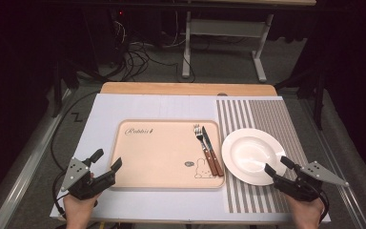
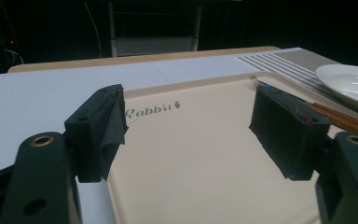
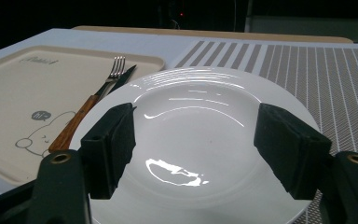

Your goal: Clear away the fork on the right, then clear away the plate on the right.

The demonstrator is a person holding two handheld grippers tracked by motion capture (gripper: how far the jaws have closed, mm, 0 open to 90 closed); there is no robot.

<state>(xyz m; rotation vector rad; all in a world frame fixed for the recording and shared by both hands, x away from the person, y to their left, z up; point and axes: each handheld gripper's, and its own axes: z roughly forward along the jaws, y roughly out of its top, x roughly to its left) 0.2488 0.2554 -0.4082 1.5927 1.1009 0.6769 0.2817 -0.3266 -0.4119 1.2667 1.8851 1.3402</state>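
At the table's near left corner, the left gripper (image 1: 107, 159) rests low with its jaws spread and nothing between them, aimed across the beige plastic tray (image 1: 138, 152); the hand (image 1: 78, 210) behind it enters from the bottom edge. The left gripper view brings out the "Rabbit" lettering on the tray's smooth, matte face and the fuzzy black padding on the pads (image 2: 109, 126), detail the high view leaves too small to read. On the tray's right side lie a fork (image 1: 204, 148) and a knife (image 1: 213, 151) side by side, steel ends pointing away, brown wooden handles toward the person; the right gripper view shows a rabbit drawing printed beside those handles. Just right of the tray a round, glossy white plate (image 1: 252, 155) sits on a grey-and-white striped woven placemat (image 1: 271, 119). The right gripper (image 1: 276, 166) hovers over the plate's near rim, jaws spread wide with the plate lying below the gap, pads (image 3: 286, 142) clear of the china, gripping nothing.
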